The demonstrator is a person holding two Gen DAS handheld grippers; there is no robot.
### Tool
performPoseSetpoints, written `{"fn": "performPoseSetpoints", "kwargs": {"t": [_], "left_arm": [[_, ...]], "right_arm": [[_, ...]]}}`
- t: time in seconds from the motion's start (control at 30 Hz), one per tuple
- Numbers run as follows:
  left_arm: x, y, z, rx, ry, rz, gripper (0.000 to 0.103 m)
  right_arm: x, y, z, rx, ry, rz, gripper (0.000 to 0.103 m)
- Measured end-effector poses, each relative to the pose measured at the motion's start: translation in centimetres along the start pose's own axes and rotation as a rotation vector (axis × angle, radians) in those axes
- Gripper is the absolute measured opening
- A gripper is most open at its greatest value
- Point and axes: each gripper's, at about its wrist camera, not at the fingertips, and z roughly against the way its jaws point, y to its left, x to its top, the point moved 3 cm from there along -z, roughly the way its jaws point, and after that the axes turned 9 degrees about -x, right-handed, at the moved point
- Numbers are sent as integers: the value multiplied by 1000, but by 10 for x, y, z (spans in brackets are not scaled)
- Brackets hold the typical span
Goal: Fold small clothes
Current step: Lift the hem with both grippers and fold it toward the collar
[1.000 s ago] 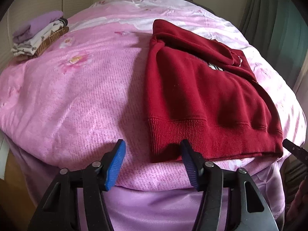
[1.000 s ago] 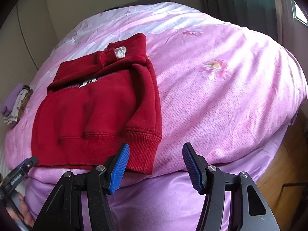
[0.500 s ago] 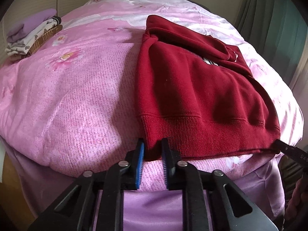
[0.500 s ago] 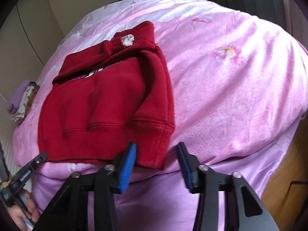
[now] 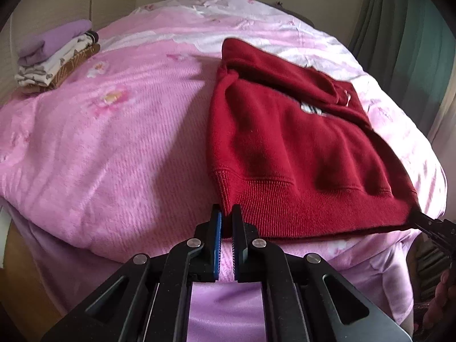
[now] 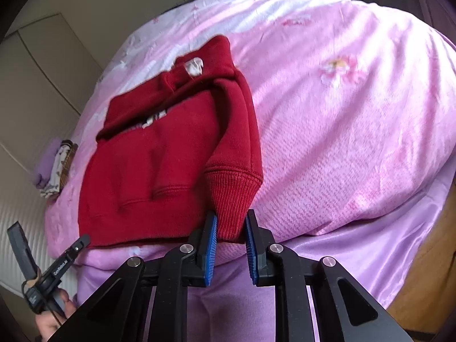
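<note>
At the far left of the left wrist view a stack (image 5: 57, 57) of folded clothes sits near the edge of the pink quilt (image 5: 119, 131), a lilac piece on top, patterned and brown ones beneath. It lies well apart from the red sweater (image 5: 299, 148), which is spread flat on the quilt to the right, already folded in at the sides, its ribbed hem along the near edge of the bed.

The left gripper (image 5: 225, 222) is closed almost fully, its blue pads pinching the near left corner of the hem; only a thin strip of red cloth shows between the jaws. At the right edge of that view the tip of the other tool meets the hem's far corner (the contact itself is too dark to read there).

In the right wrist view, the stack (image 6: 55, 168) sits at far left, then the sweater (image 6: 159, 156), with a white label showing at the neck. The right gripper (image 6: 230, 228) has its jaws narrowed on the ribbed corner, which bunches up and hangs between the pads, both touching the cloth. Further right is bare quilt (image 6: 356, 131), with a faint flower print.
</note>
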Motion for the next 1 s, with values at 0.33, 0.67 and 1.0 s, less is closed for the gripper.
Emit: {"fn": "performPoseSetpoints", "kwargs": {"t": [0.33,0.67,1.0], "left_arm": [[78,-19,45,-53,-185,6,8],[192,-27,14,-55,-318,13,8],[280,-11,-86,-40,-293,53,8]], "right_arm": [[63,17,53,124,-177,-40,17],[166,52,45,197,-306,-54,17],[262,69,-44,192,-276,-133,17]]}}
